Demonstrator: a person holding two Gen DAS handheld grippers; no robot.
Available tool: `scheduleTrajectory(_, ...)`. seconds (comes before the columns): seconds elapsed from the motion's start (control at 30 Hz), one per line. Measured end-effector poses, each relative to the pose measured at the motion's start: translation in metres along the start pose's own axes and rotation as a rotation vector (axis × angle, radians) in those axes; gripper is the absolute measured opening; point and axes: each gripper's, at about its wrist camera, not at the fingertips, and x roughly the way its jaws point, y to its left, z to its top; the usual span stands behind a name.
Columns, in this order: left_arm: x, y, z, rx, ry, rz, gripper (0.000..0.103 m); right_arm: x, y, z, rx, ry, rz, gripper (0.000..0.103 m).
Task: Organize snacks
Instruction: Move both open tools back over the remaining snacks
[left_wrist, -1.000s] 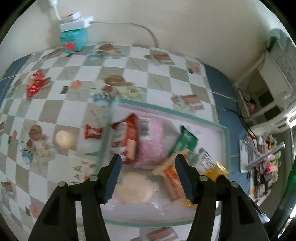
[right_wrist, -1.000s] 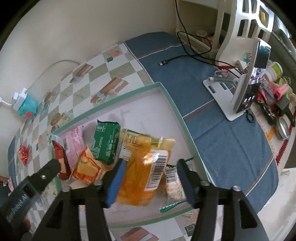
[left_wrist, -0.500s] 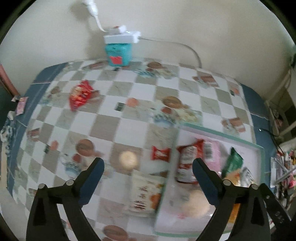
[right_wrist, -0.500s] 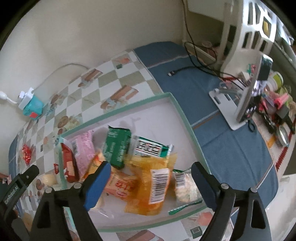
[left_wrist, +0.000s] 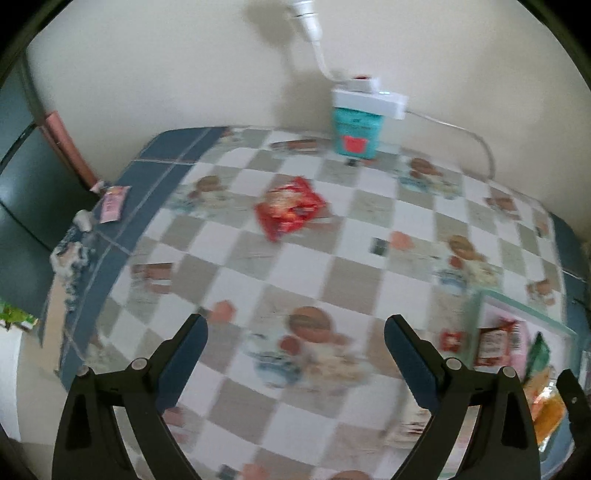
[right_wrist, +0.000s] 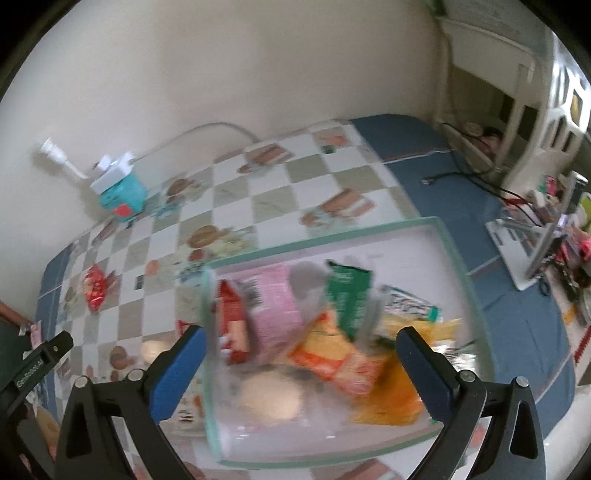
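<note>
Left wrist view shows my left gripper (left_wrist: 295, 339) with fingers spread wide and empty above the checkered counter (left_wrist: 354, 269), a red snack packet (left_wrist: 290, 210) lying well ahead. My right gripper (right_wrist: 299, 350) also hangs spread and empty over the clear tray (right_wrist: 458, 258) holding the other snacks (right_wrist: 317, 325).

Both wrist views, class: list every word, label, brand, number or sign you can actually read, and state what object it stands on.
"GenRobot.AI", partly legible, white letters on the left tool's black finger in the right wrist view.
Barcode on the pink packet in the tray: bars visible, digits blurred.
Print on the green packet, the red packet on the tablecloth and the teal box: too blurred to read.
</note>
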Motion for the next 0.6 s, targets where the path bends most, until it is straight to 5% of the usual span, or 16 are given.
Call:
scheduleTrajectory(0.33, 0.033, 0.085, 0.008, -0.12, 0.079, 0.047, 0.096, 0.024, 0.086, -0.025, -0.131, 0.043, 0.068, 0.101)
scheduleTrajectory(0.6, 0.067, 0.115, 0.007, -0.136, 0.16, 0.074, 0.096, 0.053, 0.132, -0.045, -0.197, 0.104, 0.095, 0.082)
